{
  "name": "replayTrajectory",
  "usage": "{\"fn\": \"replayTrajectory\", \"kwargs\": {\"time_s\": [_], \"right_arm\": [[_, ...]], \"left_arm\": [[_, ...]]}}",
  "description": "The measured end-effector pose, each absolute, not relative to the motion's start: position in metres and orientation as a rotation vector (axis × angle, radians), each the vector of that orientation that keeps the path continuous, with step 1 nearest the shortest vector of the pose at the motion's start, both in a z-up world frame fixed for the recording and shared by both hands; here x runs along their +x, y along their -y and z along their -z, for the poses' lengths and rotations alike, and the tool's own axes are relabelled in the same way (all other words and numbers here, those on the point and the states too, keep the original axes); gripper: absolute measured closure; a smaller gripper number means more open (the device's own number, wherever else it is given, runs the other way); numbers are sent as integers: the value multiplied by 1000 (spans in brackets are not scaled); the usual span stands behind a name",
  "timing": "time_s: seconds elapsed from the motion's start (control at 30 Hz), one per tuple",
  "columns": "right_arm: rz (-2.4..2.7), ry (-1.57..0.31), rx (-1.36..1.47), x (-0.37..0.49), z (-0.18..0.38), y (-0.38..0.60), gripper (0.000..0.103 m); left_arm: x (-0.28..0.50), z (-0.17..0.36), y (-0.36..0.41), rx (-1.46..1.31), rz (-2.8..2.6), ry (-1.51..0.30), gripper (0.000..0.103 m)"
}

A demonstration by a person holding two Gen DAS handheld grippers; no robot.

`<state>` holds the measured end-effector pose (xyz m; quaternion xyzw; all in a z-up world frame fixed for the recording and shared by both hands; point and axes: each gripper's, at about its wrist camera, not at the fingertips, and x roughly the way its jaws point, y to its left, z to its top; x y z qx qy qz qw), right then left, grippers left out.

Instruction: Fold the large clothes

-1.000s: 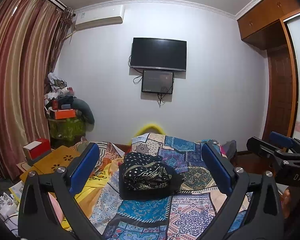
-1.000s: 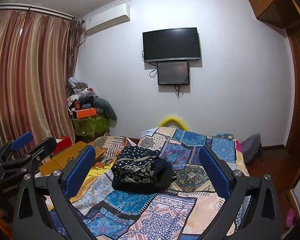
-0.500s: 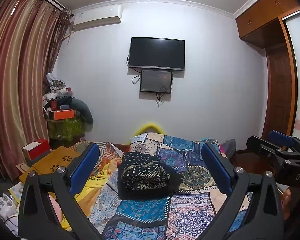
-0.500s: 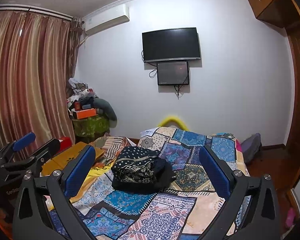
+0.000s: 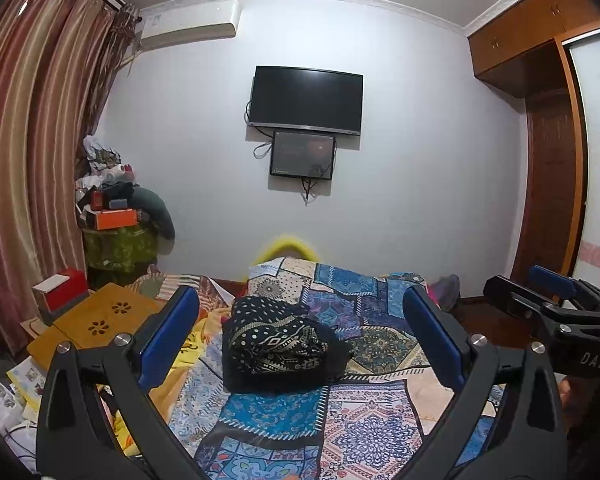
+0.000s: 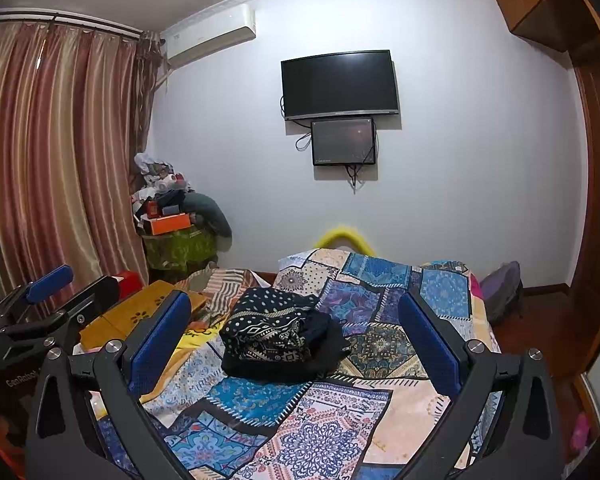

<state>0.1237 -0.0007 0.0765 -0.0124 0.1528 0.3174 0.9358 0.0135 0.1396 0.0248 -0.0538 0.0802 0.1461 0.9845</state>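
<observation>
Each tool (image 5: 300, 336) black-framed, blue fingers (image 5: 168, 336), silver screws, white lettering

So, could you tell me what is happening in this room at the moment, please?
A person holds two grippers above a bed covered with a patchwork bedspread. The left gripper and the right gripper are both open and empty, raised clear of the bed. A dark patterned garment sits on the bedspread in a compact bundle, and neither gripper touches it.
</observation>
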Motion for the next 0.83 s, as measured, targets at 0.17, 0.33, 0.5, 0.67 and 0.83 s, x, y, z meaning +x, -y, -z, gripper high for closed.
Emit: {"fn": "replayTrajectory", "kwargs": {"time_s": [0.17, 0.33, 0.5, 0.67, 0.83], "right_arm": [[-652, -314, -23, 125, -75, 1, 0], [-650, -321, -19, 128, -73, 2, 0], [-650, -332, -7, 131, -71, 3, 0], [-647, -344, -1, 135, -68, 4, 0], [-640, -354, 0, 139, -63, 5, 0]], "left_arm": [[16, -22, -136, -110, -287, -173, 1], [18, -23, -134, -108, -283, -170, 1], [18, -22, -136, -109, -285, -172, 1], [22, -21, -135, -114, -282, -183, 1], [29, -20, -132, -113, -269, -198, 1]]}}
